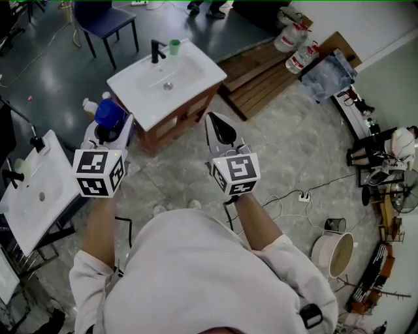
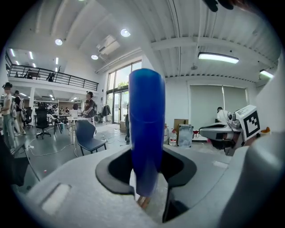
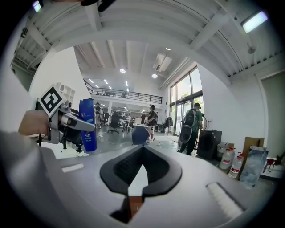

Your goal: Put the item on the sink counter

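A blue bottle stands upright between the jaws of my left gripper, which is shut on it. In the left gripper view the blue bottle fills the middle, with the pads at its sides. The right gripper view shows the same bottle off to the left. My right gripper is shut with nothing in it, its tips meeting. Ahead stands a white sink counter on a wooden cabinet, with a black faucet and a green cup. Both grippers hang over the floor in front of it.
A second white sink stands at my left. A white bottle sits left of the blue one. A blue chair is behind the counter. To the right are a wooden pallet, water jugs, floor cables and a bucket.
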`<action>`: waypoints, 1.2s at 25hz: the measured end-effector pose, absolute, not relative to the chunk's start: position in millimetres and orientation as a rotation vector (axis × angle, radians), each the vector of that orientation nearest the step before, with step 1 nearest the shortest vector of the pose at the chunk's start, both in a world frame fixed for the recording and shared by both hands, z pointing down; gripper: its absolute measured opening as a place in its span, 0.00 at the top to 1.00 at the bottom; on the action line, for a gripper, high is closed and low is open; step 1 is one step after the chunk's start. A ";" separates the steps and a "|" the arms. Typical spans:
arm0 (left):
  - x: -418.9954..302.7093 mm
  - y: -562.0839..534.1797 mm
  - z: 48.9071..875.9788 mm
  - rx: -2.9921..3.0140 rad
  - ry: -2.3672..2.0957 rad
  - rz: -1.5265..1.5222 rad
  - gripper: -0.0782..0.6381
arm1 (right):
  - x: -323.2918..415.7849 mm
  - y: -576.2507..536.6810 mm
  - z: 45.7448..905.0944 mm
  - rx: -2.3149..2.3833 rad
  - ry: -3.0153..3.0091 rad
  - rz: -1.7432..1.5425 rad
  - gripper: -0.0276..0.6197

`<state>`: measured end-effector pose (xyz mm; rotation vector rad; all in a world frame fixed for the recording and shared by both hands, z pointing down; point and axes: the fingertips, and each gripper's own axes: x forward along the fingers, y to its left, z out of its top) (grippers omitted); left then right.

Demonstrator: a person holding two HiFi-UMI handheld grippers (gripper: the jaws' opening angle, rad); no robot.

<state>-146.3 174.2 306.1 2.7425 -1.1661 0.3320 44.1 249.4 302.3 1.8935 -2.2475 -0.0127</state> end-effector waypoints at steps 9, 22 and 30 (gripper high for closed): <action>-151.8 142.5 316.6 2.760 -1.120 0.362 0.67 | 37.9 219.1 306.3 1.900 -2.227 -0.007 0.95; -100.2 69.6 326.7 2.727 -1.173 0.391 0.67 | 86.7 127.5 317.2 1.833 -2.296 0.019 0.95; -73.2 21.2 331.5 2.687 -1.252 0.395 0.67 | 117.2 74.9 321.6 1.758 -2.348 0.010 0.95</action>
